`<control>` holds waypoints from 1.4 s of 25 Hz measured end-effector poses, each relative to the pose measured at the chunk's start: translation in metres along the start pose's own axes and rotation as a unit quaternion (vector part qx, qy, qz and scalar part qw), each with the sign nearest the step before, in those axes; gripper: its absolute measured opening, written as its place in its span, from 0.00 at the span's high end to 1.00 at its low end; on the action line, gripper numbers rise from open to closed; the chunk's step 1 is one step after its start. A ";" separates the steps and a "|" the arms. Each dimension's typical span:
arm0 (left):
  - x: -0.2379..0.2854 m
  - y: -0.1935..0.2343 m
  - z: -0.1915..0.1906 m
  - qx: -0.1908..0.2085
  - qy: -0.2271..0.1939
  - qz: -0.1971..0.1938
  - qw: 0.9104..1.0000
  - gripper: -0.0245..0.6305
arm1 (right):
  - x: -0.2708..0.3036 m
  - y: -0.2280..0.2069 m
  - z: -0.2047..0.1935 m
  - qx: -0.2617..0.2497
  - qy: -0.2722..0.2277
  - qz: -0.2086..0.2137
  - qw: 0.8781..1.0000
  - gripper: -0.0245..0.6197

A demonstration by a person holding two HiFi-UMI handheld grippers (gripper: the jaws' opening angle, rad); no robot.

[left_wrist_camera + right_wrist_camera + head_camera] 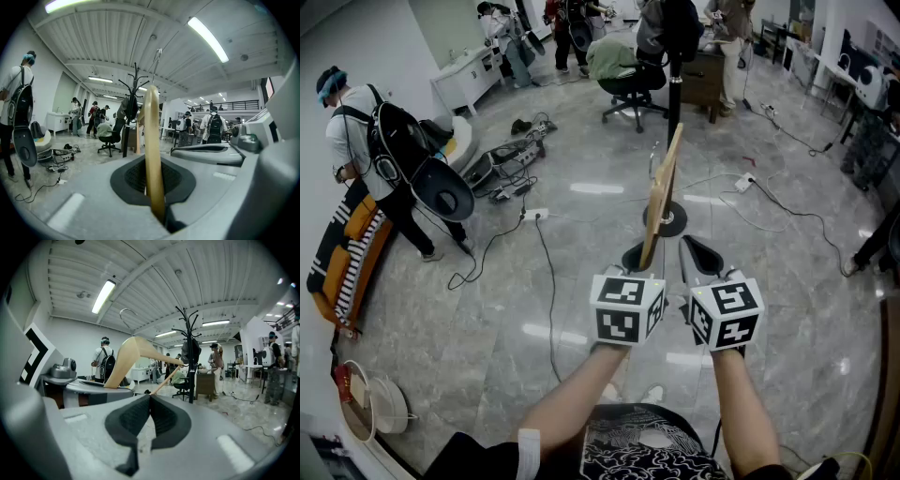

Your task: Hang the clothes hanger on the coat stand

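Left gripper fingers clamp one arm of the wooden hanger, likely stiff and light; right gripper fingers closed, empty.

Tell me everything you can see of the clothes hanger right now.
The clothes hanger is pale wood, with a thin metal hook on top and a slim crossbar. It stands roughly upright, hook uppermost, its lower end clamped in the left gripper. Nothing else touches it. The right gripper is shut and empty beside it. The hanger is in the air, short of the black coat stand, and is not yet hung.
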State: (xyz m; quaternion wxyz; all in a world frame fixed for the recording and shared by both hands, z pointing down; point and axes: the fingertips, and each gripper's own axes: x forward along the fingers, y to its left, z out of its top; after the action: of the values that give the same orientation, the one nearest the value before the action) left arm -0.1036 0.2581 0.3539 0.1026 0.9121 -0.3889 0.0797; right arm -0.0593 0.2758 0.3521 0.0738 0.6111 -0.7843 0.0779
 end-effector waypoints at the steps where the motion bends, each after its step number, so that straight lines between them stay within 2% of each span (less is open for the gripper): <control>1: 0.003 -0.002 0.001 -0.001 0.001 0.002 1.000 0.96 | 0.000 -0.004 0.001 0.000 -0.001 0.001 1.000 0.96; 19: 0.037 -0.014 -0.003 -0.005 0.020 0.024 0.999 0.96 | 0.006 -0.041 0.001 -0.006 -0.001 0.024 1.000 0.96; 26: 0.064 0.005 0.004 -0.003 0.019 0.025 0.999 0.96 | 0.036 -0.056 0.003 -0.004 0.003 0.023 1.000 0.96; 35: 0.115 0.053 0.020 -0.006 0.020 0.013 1.000 0.96 | 0.102 -0.075 0.010 -0.002 0.015 0.009 1.000 0.96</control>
State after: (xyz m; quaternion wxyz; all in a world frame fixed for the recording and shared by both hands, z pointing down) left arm -0.0622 0.1378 0.3671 0.1146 0.9047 -0.3988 0.0971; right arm -0.0112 0.1593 0.3657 0.0864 0.6028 -0.7885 0.0860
